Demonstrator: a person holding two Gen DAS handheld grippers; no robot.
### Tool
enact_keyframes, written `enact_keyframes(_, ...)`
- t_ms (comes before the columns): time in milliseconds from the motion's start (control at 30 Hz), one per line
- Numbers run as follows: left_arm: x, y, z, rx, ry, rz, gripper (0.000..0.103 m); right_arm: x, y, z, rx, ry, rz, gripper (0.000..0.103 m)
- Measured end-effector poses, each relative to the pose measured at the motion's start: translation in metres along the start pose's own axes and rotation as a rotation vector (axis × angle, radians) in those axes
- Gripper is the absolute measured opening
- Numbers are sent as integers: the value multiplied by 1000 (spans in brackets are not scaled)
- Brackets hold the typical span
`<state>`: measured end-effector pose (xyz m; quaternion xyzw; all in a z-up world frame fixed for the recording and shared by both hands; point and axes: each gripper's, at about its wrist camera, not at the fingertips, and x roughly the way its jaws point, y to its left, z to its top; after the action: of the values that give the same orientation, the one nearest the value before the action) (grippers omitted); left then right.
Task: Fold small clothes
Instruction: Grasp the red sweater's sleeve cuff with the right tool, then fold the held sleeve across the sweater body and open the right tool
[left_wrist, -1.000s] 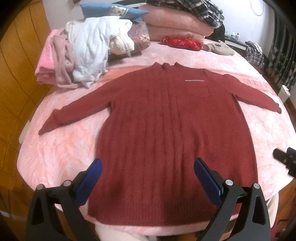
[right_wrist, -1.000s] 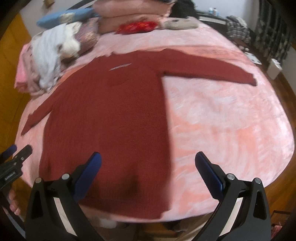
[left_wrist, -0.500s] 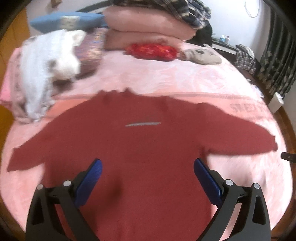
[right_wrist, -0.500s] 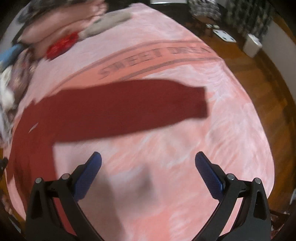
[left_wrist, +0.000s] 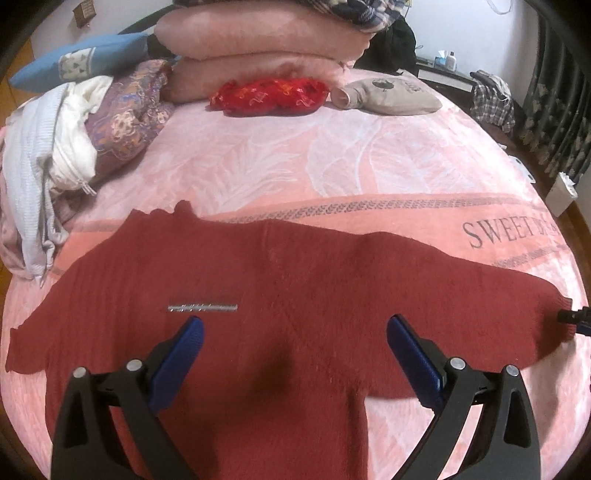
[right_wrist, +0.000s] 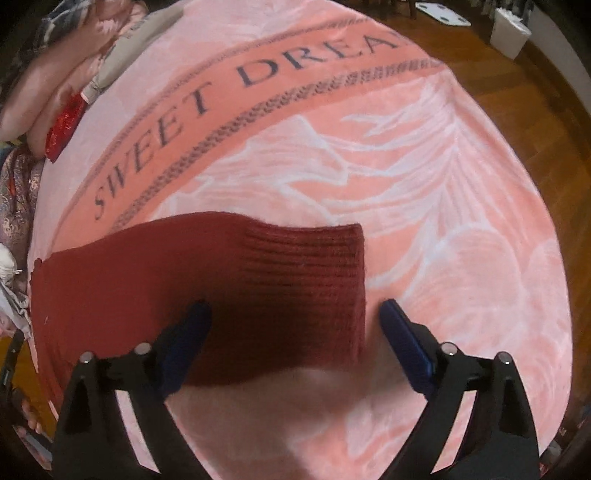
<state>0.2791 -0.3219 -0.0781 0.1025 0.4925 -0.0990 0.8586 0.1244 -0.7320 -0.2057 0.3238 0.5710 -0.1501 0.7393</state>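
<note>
A dark red knit sweater (left_wrist: 295, 295) lies flat on the pink bed blanket (left_wrist: 295, 166), with a small silver bar on its chest. My left gripper (left_wrist: 295, 332) is open and empty, low over the sweater's upper right chest and shoulder. My right gripper (right_wrist: 295, 317) is open and empty, with its fingers on either side of the ribbed cuff (right_wrist: 314, 266) of the sweater's right sleeve, just above it. The tip of the right gripper shows at the left wrist view's right edge (left_wrist: 576, 317) by the cuff.
A heap of white and patterned clothes (left_wrist: 55, 147) lies at the left. Stacked pink pillows (left_wrist: 258, 44), a red pouch (left_wrist: 269, 92) and a beige cushion (left_wrist: 388, 96) sit at the bed's head. Wooden floor (right_wrist: 517, 92) and a white bin (right_wrist: 509, 33) lie beyond the bed edge.
Both grippers moved from the hem up the sweater and lower. The left is now over the chest and shoulder; the right came down around the right sleeve's cuff.
</note>
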Motion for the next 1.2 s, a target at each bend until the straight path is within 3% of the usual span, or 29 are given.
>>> enact_keyframes(67, 8, -1, 4, -3, 10, 8, 100, 3, -3, 0, 5, -2, 3, 84)
enact_keyframes(100, 11, -2, 5, -3, 16, 10, 100, 2, -3, 0, 6, -9, 5, 77)
enact_keyframes(167, 18, -2, 7, -3, 26, 13, 100, -2, -1, -2, -17, -24, -13, 58)
enact_keyframes(233, 23, 0, 7, -1, 35, 17, 99, -6, -1, -4, -33, -28, -10, 25)
enact_keyframes(300, 24, 4, 5, 0, 36, 15, 100, -9, -6, 0, -17, -25, 41, 9)
enact_keyframes(500, 21, 50, -4, -27, 38, 36, 99, -46, 33, -14, -124, -124, 6, 8)
enact_keyframes(633, 20, 91, -8, -62, 46, 71, 100, -55, 106, -33, -351, -162, -136, 8)
enact_keyframes(767, 20, 119, -10, -73, 57, 97, 100, -44, 190, -50, -552, -178, -204, 8)
enact_keyframes(967, 15, 146, -17, -74, 63, 76, 99, -29, 298, -75, -688, -150, -2, 8)
enact_keyframes(1100, 13, 162, -20, -94, 67, 41, 99, -5, 360, -100, -761, -82, 99, 9)
enact_keyframes(1167, 14, 165, -22, -93, 71, 36, 99, 15, 383, -113, -790, -8, 155, 18)
enact_keyframes(1200, 14, 165, -23, -93, 78, 25, 99, 18, 390, -119, -792, 8, 161, 31)
